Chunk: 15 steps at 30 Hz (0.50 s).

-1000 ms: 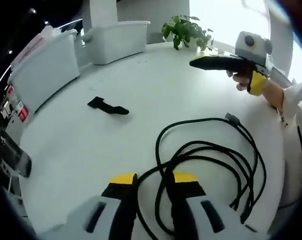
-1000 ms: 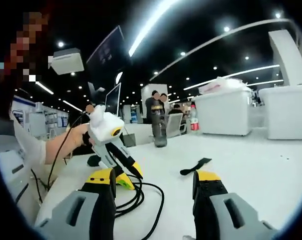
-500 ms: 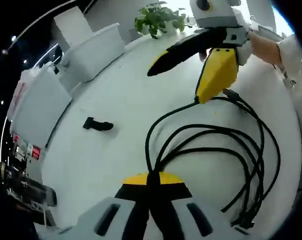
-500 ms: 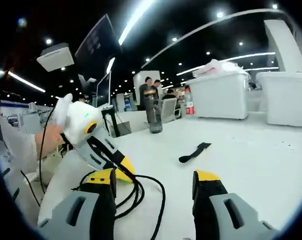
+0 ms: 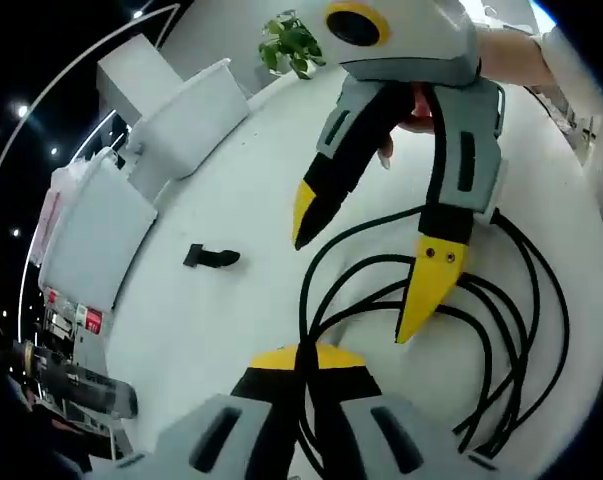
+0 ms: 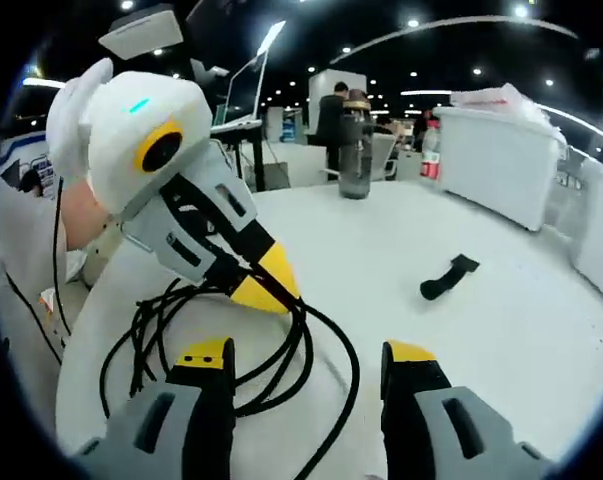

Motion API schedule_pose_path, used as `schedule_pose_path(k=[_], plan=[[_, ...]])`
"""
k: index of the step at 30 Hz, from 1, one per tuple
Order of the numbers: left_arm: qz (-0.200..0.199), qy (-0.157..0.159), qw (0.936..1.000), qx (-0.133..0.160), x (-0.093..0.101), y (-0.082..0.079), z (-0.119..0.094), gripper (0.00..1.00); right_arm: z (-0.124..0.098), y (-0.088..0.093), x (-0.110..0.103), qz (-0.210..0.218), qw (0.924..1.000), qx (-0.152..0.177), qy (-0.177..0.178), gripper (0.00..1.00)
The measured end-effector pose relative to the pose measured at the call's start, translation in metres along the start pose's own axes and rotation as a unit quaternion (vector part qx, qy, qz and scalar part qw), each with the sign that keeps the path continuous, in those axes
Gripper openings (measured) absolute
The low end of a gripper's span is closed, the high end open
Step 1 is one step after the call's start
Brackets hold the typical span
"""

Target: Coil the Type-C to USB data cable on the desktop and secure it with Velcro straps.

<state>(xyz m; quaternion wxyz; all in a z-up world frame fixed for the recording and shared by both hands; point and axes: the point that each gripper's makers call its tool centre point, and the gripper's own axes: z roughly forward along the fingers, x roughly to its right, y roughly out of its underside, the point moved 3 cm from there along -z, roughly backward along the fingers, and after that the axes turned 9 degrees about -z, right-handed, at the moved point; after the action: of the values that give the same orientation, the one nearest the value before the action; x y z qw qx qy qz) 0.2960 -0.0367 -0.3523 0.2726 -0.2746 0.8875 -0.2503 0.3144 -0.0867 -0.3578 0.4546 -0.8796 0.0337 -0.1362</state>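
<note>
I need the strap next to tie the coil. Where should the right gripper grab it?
Probably at the middle of the strap, from above with the jaws across its width. It lies flat on the table, long and narrow, apart from the cable, so nothing crowds it. The right gripper is open.

Black cable [image 5: 451,300] loops cut off at lower right of the left gripper view, plug ends too small to tell apart. Passes between the left gripper [image 5: 303,365] jaw tips, hidden below them. In the right gripper view, cable [image 6: 231,350] partly hidden behind that view's own left jaw. Velcro strap [image 5: 211,258] too small for detail.
</note>
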Motion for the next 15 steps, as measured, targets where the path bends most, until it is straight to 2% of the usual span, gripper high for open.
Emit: schedule_pose_path(k=[2,4,6,7,8,12,14,15], plan=[[-0.003,-0.001,0.9999,0.010,0.000,-0.003,-0.003,0.04,0.009,-0.001,0.001,-0.017,0.9996,-0.021,0.001,0.45],[-0.006,-0.003,0.9999,0.011,-0.001,-0.002,-0.005,0.04,0.015,-0.002,0.001,-0.020,0.9992,-0.034,0.004,0.43],[-0.013,-0.005,0.9998,0.014,-0.004,0.001,-0.007,0.04,0.017,-0.005,0.002,-0.032,0.9989,-0.033,0.008,0.38],[-0.020,-0.004,0.9997,0.015,-0.004,0.002,-0.008,0.04,0.016,-0.003,0.006,-0.060,0.9972,-0.040,0.020,0.33],[-0.022,-0.002,0.9996,0.016,-0.004,0.003,-0.009,0.04,0.017,-0.004,0.005,-0.056,0.9975,-0.035,0.026,0.28],[-0.036,0.005,0.9991,0.023,-0.004,0.006,-0.011,0.04,0.015,-0.004,0.003,-0.061,0.9973,-0.035,0.021,0.22],[-0.008,0.007,0.9999,0.007,-0.004,0.013,-0.010,0.05,0.016,-0.004,-0.002,-0.071,0.9967,-0.038,0.010,0.10],[-0.019,0.008,0.9996,0.017,-0.002,0.012,-0.009,0.05,0.017,-0.004,-0.003,-0.080,0.9960,-0.039,0.011,0.08]])
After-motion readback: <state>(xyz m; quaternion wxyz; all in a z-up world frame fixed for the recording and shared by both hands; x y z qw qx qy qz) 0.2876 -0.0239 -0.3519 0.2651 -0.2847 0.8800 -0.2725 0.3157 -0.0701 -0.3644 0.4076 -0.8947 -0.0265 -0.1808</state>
